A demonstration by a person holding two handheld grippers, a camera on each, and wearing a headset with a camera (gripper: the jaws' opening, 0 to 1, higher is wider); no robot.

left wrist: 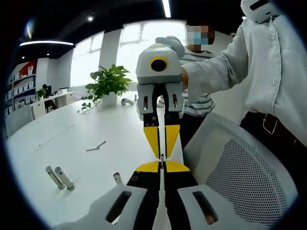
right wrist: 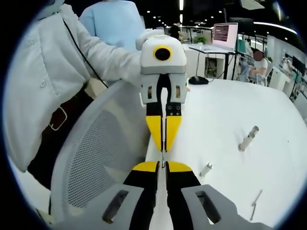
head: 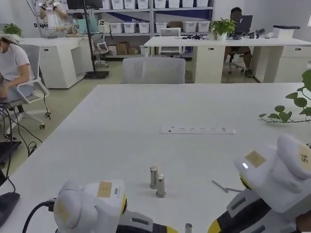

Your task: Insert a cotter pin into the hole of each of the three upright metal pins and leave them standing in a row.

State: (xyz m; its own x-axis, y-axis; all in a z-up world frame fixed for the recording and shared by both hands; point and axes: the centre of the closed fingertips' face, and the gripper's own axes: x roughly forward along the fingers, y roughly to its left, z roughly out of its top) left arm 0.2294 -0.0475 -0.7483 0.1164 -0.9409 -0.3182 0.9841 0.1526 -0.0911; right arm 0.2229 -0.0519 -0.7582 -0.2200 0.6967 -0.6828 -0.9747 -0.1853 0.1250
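- Two grippers were nearest, meeting tip to tip at the near edge of the white table (head: 121, 121). The left gripper (left wrist: 162, 166) and the right gripper (left wrist: 162, 152) each had their yellow jaws pressed together.
- One cotter pin (right wrist: 163, 154), a thin grey sliver, bridged the two sets of tips and was pinched at both ends. Its long axis ran along the jaws, from one gripper to the other.
- Three metal pins (head: 153, 177) stood upright on the table, their long axes vertical. They were short silver cylinders with a groove near the top. Two stood just beside each other, and the third pin (head: 188, 227) stood alone, nearer the grippers.
- Loose cotter pins (head: 226, 187) lay flat to the right of the pair. There seemed to be two, though I could not count them surely.
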